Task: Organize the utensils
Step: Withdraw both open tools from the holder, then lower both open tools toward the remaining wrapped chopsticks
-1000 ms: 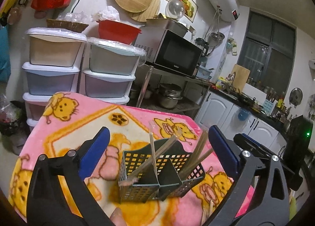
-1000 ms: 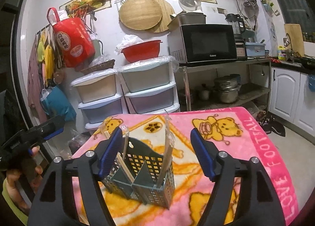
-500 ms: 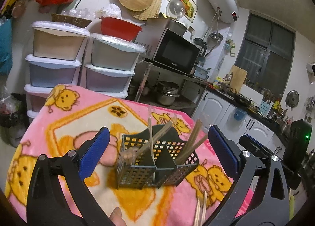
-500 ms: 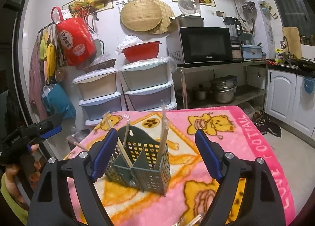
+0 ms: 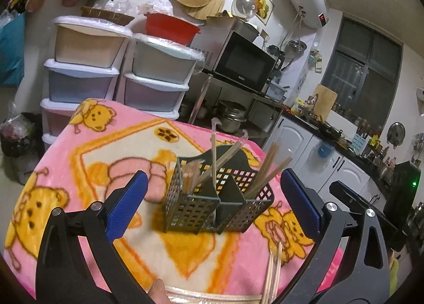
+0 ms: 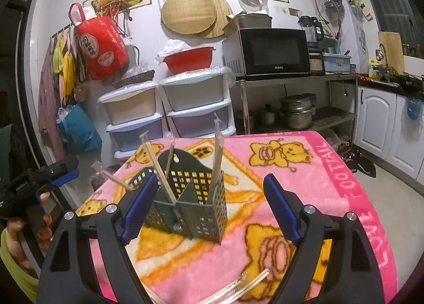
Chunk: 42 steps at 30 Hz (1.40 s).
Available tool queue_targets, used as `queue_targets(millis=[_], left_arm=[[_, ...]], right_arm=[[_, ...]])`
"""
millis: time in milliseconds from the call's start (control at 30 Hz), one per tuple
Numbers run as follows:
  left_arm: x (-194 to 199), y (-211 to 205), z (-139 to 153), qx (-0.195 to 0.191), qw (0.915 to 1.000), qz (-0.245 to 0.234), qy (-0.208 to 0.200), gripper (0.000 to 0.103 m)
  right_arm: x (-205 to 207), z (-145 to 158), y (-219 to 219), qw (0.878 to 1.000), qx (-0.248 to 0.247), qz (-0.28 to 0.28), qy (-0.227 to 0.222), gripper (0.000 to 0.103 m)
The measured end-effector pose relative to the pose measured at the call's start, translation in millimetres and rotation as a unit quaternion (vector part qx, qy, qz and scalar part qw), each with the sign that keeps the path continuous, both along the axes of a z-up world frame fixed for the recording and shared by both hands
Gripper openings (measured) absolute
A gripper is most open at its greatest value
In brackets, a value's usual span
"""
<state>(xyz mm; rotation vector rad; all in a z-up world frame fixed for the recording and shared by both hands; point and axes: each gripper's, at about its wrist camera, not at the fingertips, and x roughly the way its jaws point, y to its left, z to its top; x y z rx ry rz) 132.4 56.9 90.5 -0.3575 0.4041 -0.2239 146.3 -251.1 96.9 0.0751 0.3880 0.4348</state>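
Since the green holder (image 6: 185, 198) is standing mid-blanket (image 6: 331, 198) with wrapped chopsticks leaning in its compartments, I am aiming for the loose pairs (image 6: 238, 289) lying near the blanket's front edge. I am keeping my left tongs (image 5: 212, 203) and right tongs (image 6: 209, 208) spread wide and empty, planning a low, level pinch.

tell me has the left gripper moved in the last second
Yes. The left gripper has backed away from the utensil caddy; loose chopsticks now show near it.
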Motion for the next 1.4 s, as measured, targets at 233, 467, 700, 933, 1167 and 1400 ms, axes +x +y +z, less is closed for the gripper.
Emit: queue_targets(millis=[233,467,700,933,1167,1400], left_arm=[[-5.9,7.5,-11.2,-0.008,0.9998,0.011,0.015,0.092],[-13.2,15.8,-26.2,-0.011,0.9990,0.020,0.038,0.092],[-16.8,17.1,-45.0,-0.007,0.9976,0.015,0.067,0.092],[-21.5,15.8,-68.5,0.005,0.9947,0.012,0.102,0.092],[-26.1,20.0,-89.7,0.016,0.9908,0.016,0.134,0.092],[-30.4,30.5,-107.2,0.014,0.9868,0.027,0.159,0.092]], right_arm=[[-2.6,-18.1,-1.3,1.000,-0.008,0.000,0.025,0.079],[-1.7,-35.3,-4.0,0.999,-0.015,0.004,0.051,0.079],[-1.5,-50.4,-11.1,0.997,-0.018,-0.001,0.074,0.079],[-4.1,-58.0,-15.7,0.996,-0.022,-0.002,0.084,0.079],[-4.9,-69.1,-24.6,0.994,-0.026,-0.012,0.101,0.079],[-3.2,-80.6,-29.6,0.992,-0.032,-0.015,0.122,0.079]])
